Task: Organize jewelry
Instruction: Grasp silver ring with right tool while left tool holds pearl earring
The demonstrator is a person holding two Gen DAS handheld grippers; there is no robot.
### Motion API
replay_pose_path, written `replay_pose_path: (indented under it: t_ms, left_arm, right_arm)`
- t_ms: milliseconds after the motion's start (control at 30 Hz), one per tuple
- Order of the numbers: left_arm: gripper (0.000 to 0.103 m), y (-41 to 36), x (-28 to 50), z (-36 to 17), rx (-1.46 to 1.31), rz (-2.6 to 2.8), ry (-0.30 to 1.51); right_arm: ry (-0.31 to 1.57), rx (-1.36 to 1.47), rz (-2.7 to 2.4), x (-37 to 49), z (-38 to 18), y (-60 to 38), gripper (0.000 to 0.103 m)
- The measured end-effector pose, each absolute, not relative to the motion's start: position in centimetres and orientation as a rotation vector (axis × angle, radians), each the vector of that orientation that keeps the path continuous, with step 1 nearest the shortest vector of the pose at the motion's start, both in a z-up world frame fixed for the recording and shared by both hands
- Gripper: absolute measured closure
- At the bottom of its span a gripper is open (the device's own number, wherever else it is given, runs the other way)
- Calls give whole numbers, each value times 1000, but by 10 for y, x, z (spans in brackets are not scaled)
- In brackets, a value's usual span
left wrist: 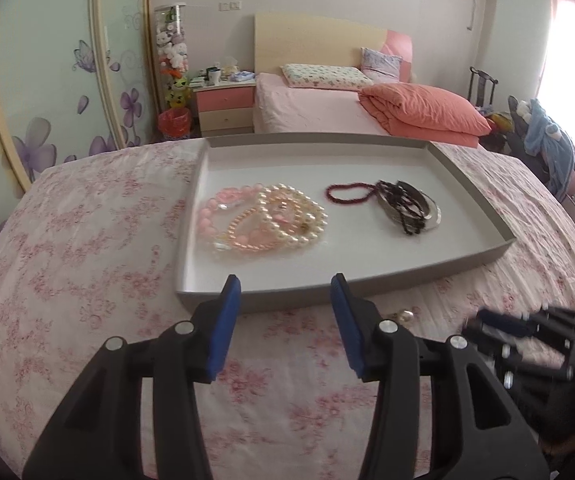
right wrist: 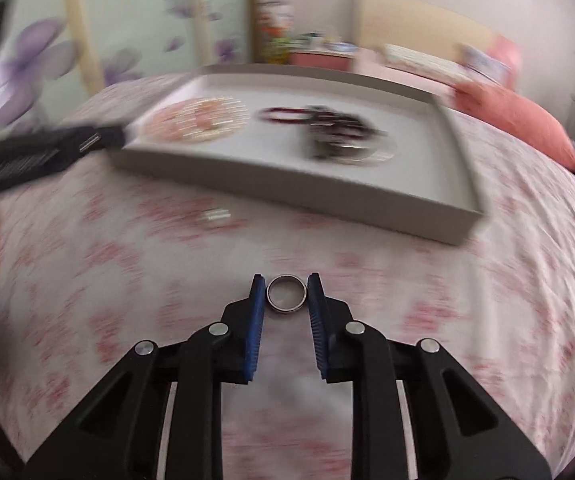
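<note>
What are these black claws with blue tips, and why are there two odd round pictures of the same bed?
No robot here: a person holds a two-finger clamp in each hand, each with a wide-angle camera looking along its fingers. One picture is from the left gripper, open and holding nothing. The other is from the right gripper, its blue pads either side of a silver ring. On the flowered bedspread sits a grey tray with pearl and pink bead strands and dark bracelets.
</note>
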State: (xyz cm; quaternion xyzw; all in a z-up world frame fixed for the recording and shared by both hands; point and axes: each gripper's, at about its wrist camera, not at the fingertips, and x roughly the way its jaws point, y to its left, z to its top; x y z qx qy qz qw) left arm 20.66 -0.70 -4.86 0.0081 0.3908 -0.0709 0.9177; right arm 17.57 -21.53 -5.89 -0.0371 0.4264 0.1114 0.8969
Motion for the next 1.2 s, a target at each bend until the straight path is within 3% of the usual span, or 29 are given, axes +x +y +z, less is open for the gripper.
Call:
replay_pose_path:
  t_ms: [333, 600, 833, 1200]
  left_arm:
    - [51, -72, 206, -73, 137, -248, 881]
    - [57, -93, 214, -88, 164, -242, 903]
    - [85, -98, 220, -94, 159, -204, 917]
    - [86, -43, 213, -92, 98, -87, 936]
  right_arm:
    - [885, 5, 143, 184, -60, -243, 80]
    - [886, 27, 158, 184, -61, -245, 80]
    - [886, 26, 159, 183, -61, -246, 80]
    - [888, -7, 229, 180, -60, -220, 80]
